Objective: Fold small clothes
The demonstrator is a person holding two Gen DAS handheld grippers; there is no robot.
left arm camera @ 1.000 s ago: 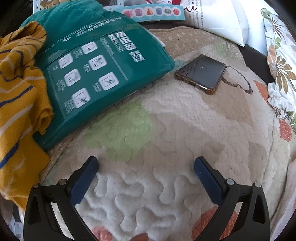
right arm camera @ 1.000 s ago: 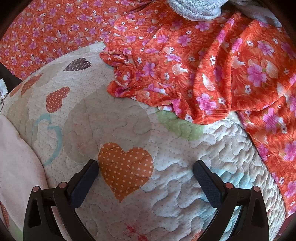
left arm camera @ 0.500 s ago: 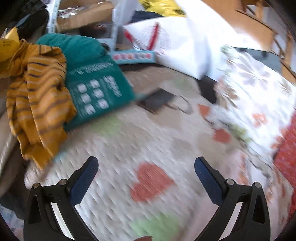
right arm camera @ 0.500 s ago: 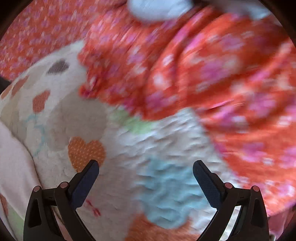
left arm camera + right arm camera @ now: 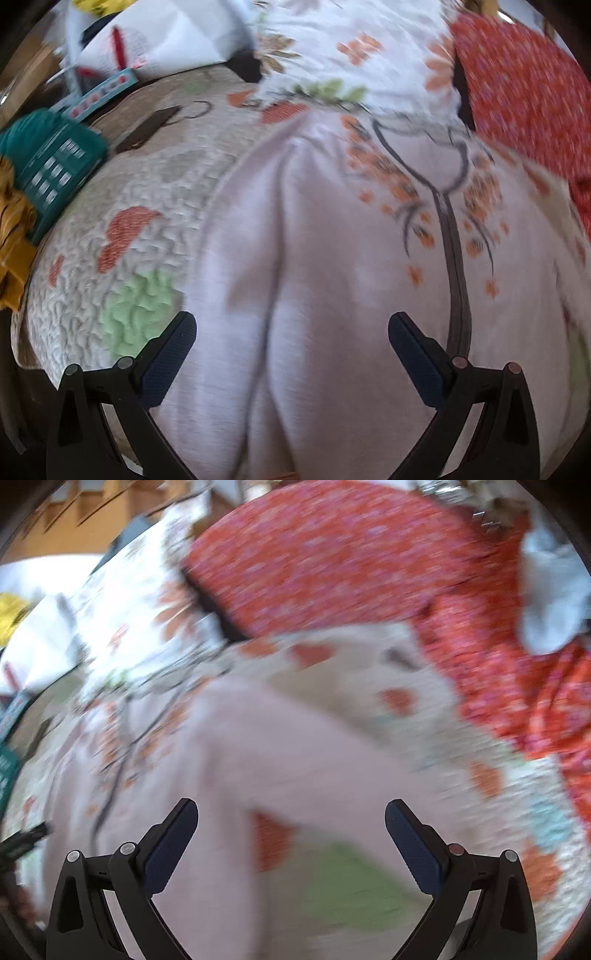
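A pale pink garment (image 5: 332,277) with an orange flower and dark branch print lies spread on the quilted bed cover (image 5: 147,221). My left gripper (image 5: 291,332) is open and empty, just above its plain pink part. In the right wrist view the same pink garment (image 5: 277,760) lies in front of my right gripper (image 5: 291,819), which is open and empty over its edge. An orange floral garment (image 5: 517,686) lies crumpled at the right. Both views are blurred.
A teal package (image 5: 51,170), a yellow striped garment (image 5: 14,236) and a dark phone (image 5: 147,125) lie at the left. A white floral pillow (image 5: 351,48) and an orange-red pillow (image 5: 524,92) sit at the back. A white cloth (image 5: 554,590) lies on the orange fabric.
Both grippers have swung toward the middle of the bed. The left view has moved right, off the teal package onto the pink garment. The right view has moved left. Both stayed open.
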